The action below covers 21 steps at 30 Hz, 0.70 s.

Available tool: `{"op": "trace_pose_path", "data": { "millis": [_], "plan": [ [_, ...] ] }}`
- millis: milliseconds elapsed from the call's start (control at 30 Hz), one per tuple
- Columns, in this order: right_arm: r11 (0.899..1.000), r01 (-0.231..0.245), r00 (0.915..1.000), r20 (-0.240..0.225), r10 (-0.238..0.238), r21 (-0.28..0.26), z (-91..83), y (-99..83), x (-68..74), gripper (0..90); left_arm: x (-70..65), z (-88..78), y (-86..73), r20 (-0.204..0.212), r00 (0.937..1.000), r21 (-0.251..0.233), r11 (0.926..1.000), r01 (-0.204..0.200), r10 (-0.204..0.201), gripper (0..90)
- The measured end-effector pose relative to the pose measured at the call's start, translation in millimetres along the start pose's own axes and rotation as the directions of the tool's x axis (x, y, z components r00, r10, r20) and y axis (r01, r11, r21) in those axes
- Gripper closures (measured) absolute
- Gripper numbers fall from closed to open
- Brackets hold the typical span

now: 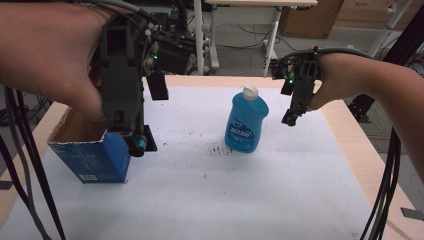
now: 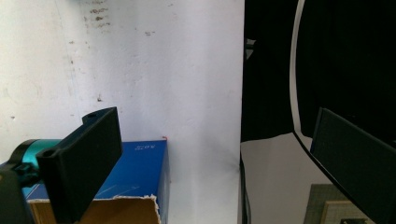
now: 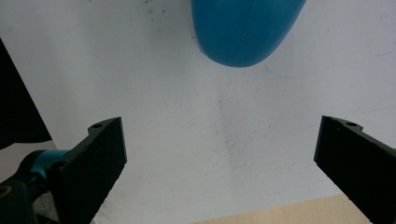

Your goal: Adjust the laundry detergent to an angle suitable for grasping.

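Note:
A blue bottle [image 1: 245,122] with a white cap stands upright in the middle of the white sheet [image 1: 200,200]. At the left sits a blue cardboard box [image 1: 95,157] with a torn, open top. My left gripper [image 1: 152,112] hangs open just over the box's right edge; in the left gripper view the box [image 2: 140,168] lies below the left jaw, and nothing is between the open jaws of the left gripper [image 2: 219,140]. My right gripper [image 1: 291,102] hovers open to the right of the bottle. In the right gripper view the bottle [image 3: 243,28] lies ahead of the right gripper [image 3: 224,144], apart from it.
The white sheet covers most of a wooden table [image 1: 355,145], whose bare edge shows on the right and at the back. Black cables [image 1: 385,190] hang at both sides. Desks and cardboard boxes [image 1: 310,17] stand beyond the table.

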State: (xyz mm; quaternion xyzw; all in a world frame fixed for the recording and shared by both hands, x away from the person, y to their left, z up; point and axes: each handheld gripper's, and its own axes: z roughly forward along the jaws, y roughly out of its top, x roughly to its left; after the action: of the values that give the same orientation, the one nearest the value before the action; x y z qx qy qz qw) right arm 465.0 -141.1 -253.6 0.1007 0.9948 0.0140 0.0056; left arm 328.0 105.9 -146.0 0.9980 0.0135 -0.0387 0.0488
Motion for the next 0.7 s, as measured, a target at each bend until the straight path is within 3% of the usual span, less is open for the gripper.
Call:
{"op": "trace_pose_path", "data": {
  "millis": [700],
  "plan": [
    [1.000, -0.011, 0.9999, 0.006, 0.011, -0.015, -3.6, -0.9, 0.7, 1.4, 0.8, 0.7, 2.8, 0.002, 1.0000, -0.008, 0.9999, -0.008, 0.008, 2.2]
  ]
}}
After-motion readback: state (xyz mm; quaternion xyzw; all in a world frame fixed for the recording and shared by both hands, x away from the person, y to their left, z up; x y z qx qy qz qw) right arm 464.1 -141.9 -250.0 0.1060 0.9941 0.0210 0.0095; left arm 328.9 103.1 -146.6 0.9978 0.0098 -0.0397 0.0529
